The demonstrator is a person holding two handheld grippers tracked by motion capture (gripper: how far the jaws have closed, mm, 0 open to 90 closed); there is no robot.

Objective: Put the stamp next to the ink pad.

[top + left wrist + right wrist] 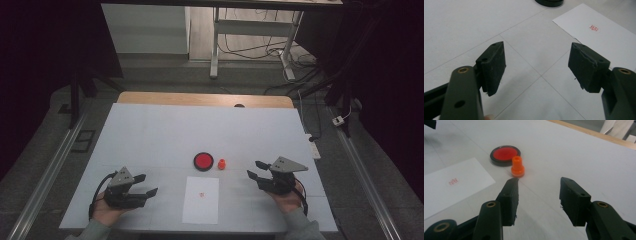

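Paper sheet (201, 199) lies on white table (150, 135), dim room.

Orange stamp (517, 166); red ink pad (505, 155), black rim; white paper (201, 200), reddish mark, perhaps characters

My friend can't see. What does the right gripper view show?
The right hand-held gripper is open and empty above a white table. Just ahead stands a small orange stamp beside a round red ink pad, with stamped paper at left.
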